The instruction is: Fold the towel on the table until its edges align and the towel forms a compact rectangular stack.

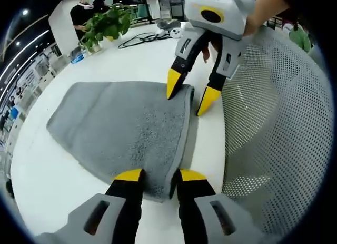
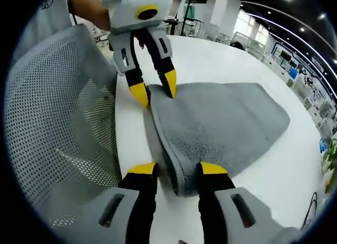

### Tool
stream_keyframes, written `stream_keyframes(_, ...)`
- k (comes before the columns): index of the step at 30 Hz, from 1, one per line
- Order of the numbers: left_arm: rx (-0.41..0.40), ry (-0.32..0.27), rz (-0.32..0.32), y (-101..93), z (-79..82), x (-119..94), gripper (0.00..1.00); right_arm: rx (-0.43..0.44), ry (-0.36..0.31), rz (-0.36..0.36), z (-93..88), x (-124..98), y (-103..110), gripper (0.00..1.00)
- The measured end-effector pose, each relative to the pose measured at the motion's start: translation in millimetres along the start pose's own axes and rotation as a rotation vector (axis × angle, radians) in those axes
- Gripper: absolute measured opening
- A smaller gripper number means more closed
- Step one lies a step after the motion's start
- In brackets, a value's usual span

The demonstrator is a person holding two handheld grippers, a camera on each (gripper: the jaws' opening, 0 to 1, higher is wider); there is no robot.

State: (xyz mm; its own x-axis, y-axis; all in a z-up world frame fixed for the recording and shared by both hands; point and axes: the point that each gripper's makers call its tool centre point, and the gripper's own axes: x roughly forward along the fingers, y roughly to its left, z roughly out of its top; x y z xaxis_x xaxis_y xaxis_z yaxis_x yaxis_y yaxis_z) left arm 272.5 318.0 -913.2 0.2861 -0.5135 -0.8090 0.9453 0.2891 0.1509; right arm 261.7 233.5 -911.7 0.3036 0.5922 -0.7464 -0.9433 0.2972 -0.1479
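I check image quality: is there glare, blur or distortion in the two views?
Left gripper view: sharp, even light; fisheye bends the table edge; towel texture clear. Right gripper view: equally sharp; ceiling lights glare top right; soft shadow beside the towel.

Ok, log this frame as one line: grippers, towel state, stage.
left gripper: open, straddling towel corner | right gripper: open, straddling other corner of same edge | towel: folded, flat on table | stage: another fold not yet begun

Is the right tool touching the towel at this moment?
Touching. In the left gripper view, one yellow tip of the open right tool presses on the towel at its folded edge; the other tip sits beyond the edge, over the table.
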Motion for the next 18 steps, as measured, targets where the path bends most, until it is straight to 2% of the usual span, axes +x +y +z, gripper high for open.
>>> stream_keyframes(5,0.002,0.007,0.001,2.0,-0.6,0.3,0.22,-0.003,0.007,-0.011,-1.8,2.4,-5.1,0.19)
stream_keyframes(7,0.001,0.007,0.003,2.3,-0.5,1.0,0.2,-0.036,0.003,-0.02,-1.4,2.4,-7.4,0.15)
stream_keyframes(13,0.019,0.02,0.016,3.0,0.7,1.4,0.14,-0.049,0.031,-0.022,-3.4,3.3,-8.9,0.1)
stream_keyframes(14,0.011,0.015,0.021,4.5,0.5,1.9,0.13,-0.035,0.033,-0.019,-2.7,3.2,-8.8,0.09)
stream_keyframes(16,-0.01,0.004,0.025,6.4,0.7,1.4,0.11,0.055,0.017,-0.016,-0.4,3.5,-5.5,0.07)
stream_keyframes(18,-0.031,-0.008,0.022,6.6,0.3,0.5,0.1,0.048,0.018,-0.011,-0.4,2.3,-4.5,0.06)
